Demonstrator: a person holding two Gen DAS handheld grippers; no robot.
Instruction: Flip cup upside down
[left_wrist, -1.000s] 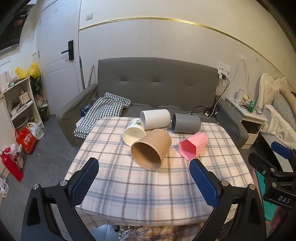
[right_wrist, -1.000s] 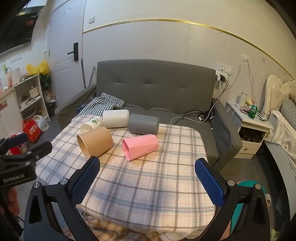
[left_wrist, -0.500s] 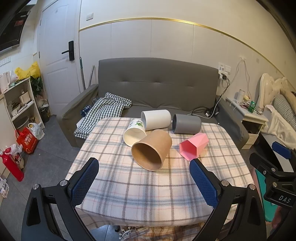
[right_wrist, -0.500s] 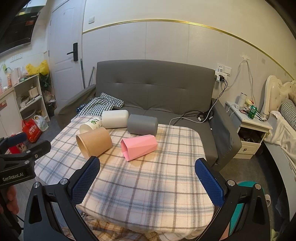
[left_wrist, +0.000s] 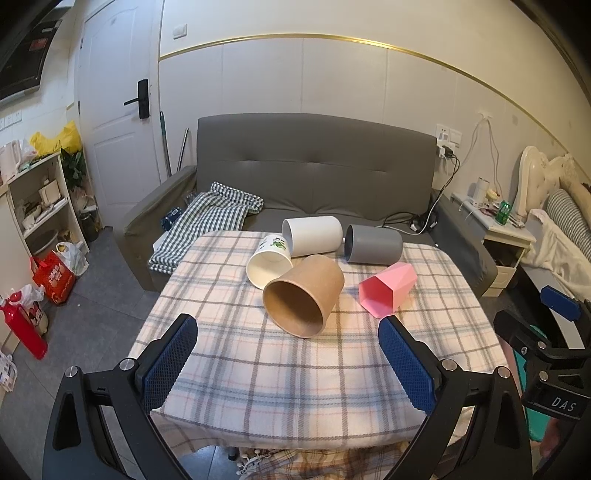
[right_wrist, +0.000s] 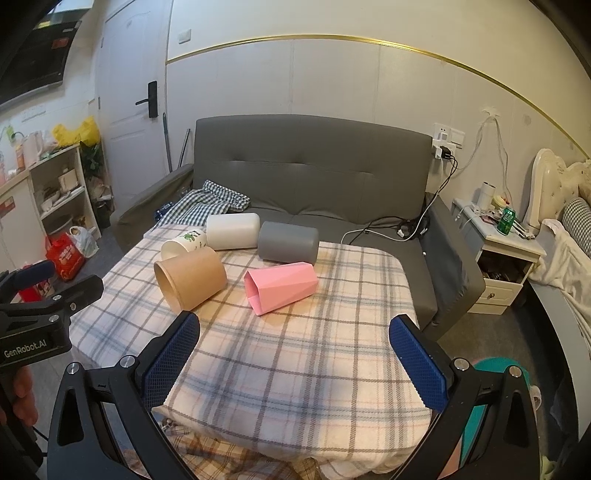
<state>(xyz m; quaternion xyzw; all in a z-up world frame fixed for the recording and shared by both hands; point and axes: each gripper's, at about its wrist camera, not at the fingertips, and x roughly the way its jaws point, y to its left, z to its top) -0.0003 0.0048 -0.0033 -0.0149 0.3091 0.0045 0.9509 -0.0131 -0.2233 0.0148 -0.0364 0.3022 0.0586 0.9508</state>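
Five cups were all lying on their sides on my table, bunched toward the sofa end. The brown paper cup (left_wrist: 303, 295) was the closest one, mouth facing me and a bit left. Behind it sat a white paper cup with a green print (left_wrist: 270, 261), touching it as far as I could tell. Further back were a plain white cup (left_wrist: 312, 236) and a grey cup (left_wrist: 373, 244), side by side near the far edge. The pink faceted cup (right_wrist: 280, 287) lay off to the right of the brown one, apart from it, open end toward me.

My left gripper (left_wrist: 288, 363) was spread wide with nothing between the blue pads, hanging over the near edge of the table. Same deal with my right gripper (right_wrist: 294, 360), jaws wide apart, holding nothing, near the front right part of the table.

The table had a plaid tablecloth (right_wrist: 295, 354) in cream with grey and peach lines, hanging over the sides. Right behind it was a grey sofa (left_wrist: 314, 170) with a green checked cloth (left_wrist: 207, 225) dumped on its left seat. White door (left_wrist: 118, 122) on the left, open shelf unit (left_wrist: 40, 206) with clutter, a red bag (left_wrist: 53, 282) on the floor. On the right, a white nightstand (right_wrist: 502, 258) with a green can on top, plus cables running from the wall socket (right_wrist: 447, 142) down onto the sofa.
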